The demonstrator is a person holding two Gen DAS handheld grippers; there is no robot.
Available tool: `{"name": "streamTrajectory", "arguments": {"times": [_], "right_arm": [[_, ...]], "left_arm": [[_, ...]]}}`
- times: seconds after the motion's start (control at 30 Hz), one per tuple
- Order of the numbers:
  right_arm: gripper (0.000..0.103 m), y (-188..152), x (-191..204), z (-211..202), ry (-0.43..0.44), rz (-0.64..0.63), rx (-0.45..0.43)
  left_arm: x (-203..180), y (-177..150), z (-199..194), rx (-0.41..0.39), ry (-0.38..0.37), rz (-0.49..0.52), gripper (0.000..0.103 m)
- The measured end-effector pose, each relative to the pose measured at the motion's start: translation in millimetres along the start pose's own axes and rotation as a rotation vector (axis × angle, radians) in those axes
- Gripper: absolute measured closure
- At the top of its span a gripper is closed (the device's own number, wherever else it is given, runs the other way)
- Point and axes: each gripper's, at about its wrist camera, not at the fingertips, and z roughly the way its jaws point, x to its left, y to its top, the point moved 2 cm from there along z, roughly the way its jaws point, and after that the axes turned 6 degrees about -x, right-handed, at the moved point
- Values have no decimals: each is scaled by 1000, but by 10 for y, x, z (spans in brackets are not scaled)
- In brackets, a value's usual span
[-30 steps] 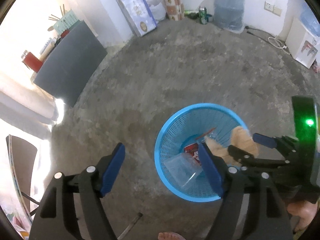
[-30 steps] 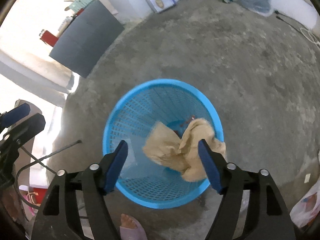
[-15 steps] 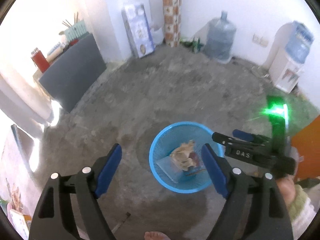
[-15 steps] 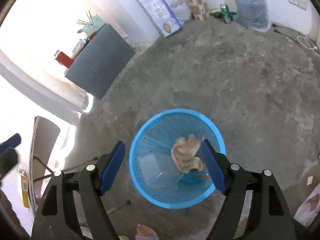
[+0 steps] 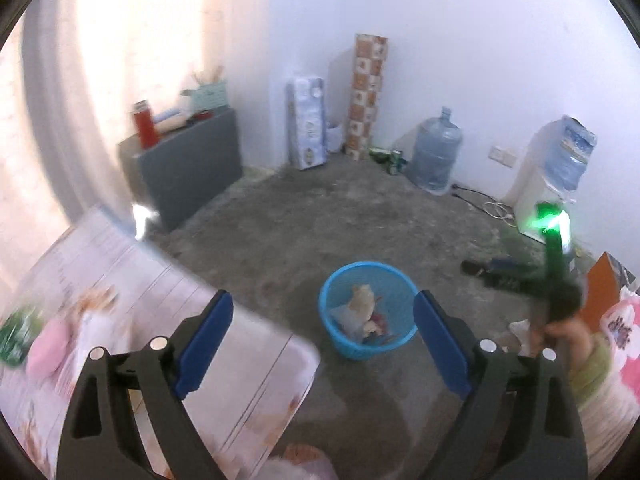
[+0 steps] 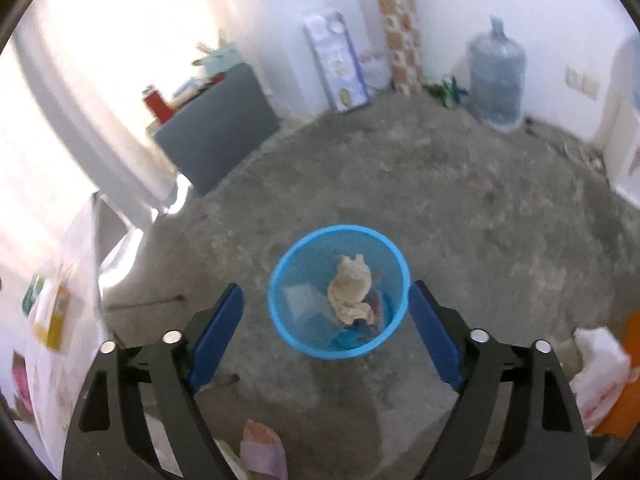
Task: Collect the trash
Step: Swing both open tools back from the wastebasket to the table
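Both tools have lifted away from the blue mesh wastebasket (image 6: 339,292); crumpled brown paper (image 6: 350,289) lies inside, frame centre. Left tool (image 5: 322,342) and right tool (image 6: 326,330) are spread, holding nothing.

Motion blur is smearing the table (image 5: 120,280) and the pink and green things on it beyond telling, the right gripper (image 5: 516,276) is showing only as a dark streak, and the basket (image 6: 280,312) wall is hiding the lower trash beneath the crumpled paper (image 6: 350,288).
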Motion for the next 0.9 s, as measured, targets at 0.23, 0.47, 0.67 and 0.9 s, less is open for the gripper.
{"name": "streamTrajectory", "arguments": {"times": [0.23, 0.47, 0.67, 0.9], "right_arm": [[8, 27, 785, -470, 41, -169, -90], [8, -63, 1637, -504, 65, -334, -101], [8, -147, 2221, -453, 135, -387, -100], [8, -164, 2904, -290, 283, -439, -12]], "left_arm": [[552, -837, -649, 40, 10, -238, 6], [1274, -1535, -1273, -66, 149, -511, 6], [1781, -1892, -1623, -130, 242, -663, 6], [2129, -1942, -1799, -178, 296, -662, 6]]}}
